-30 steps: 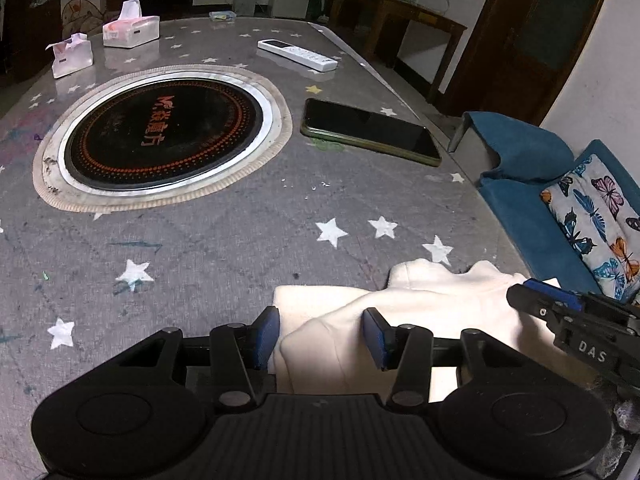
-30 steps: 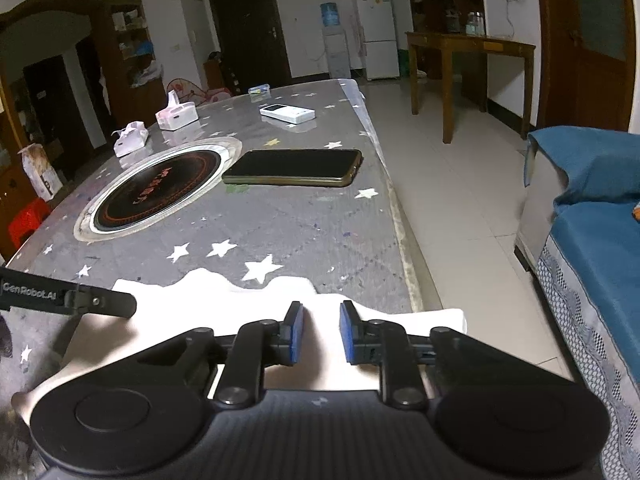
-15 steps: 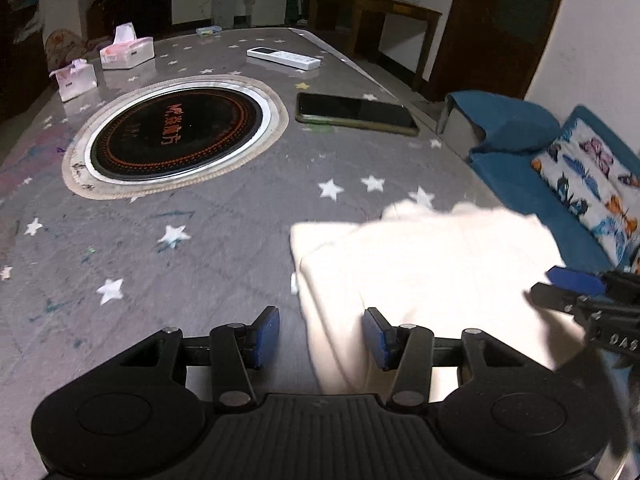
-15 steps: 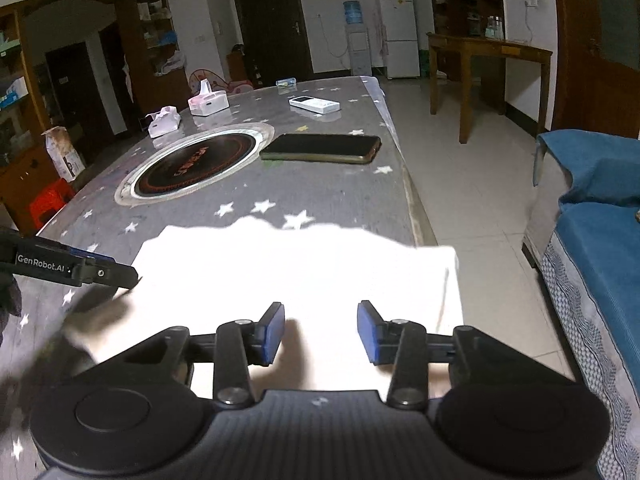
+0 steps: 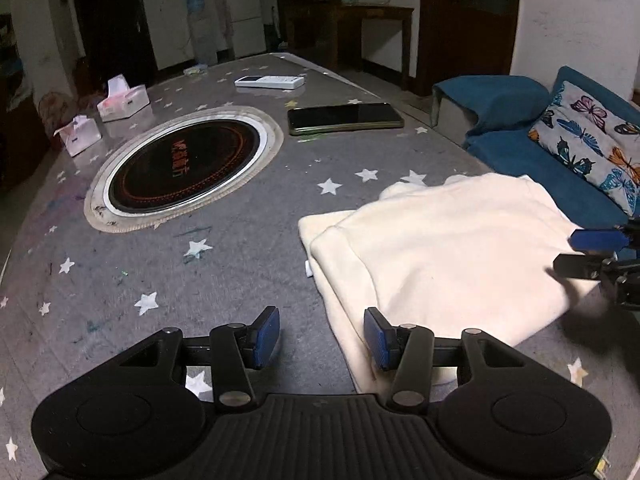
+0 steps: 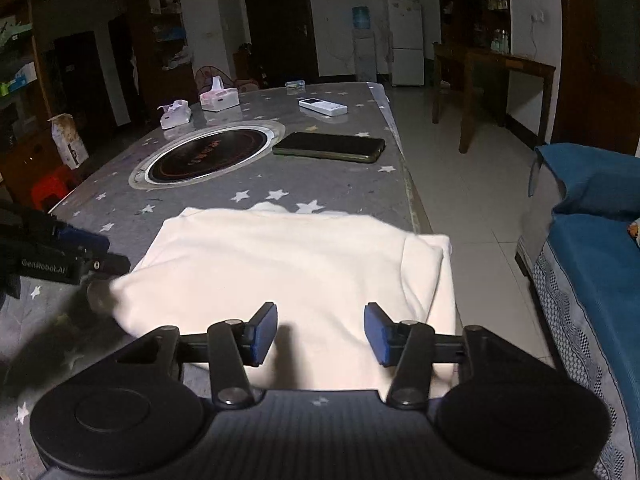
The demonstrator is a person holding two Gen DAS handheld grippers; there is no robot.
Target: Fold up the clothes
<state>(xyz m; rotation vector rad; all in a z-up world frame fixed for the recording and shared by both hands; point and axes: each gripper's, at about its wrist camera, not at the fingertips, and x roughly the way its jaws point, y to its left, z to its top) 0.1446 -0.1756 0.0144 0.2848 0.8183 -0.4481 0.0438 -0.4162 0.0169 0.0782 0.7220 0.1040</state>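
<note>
Cream garment [image 5: 440, 248] folded on table; left jaws [image 5: 322, 338], right jaws [image 6: 320, 334] spread wide, empty, hovering.

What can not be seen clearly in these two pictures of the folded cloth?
- Cream garment, near edge: right wrist view, hidden behind the right hand-held gripper body.
- Garment type: folded, no sleeves or collar readable in either view.
- Right hand-held gripper in the left wrist view: cut off by the frame edge.
- Cooktop lettering: too small.
</note>
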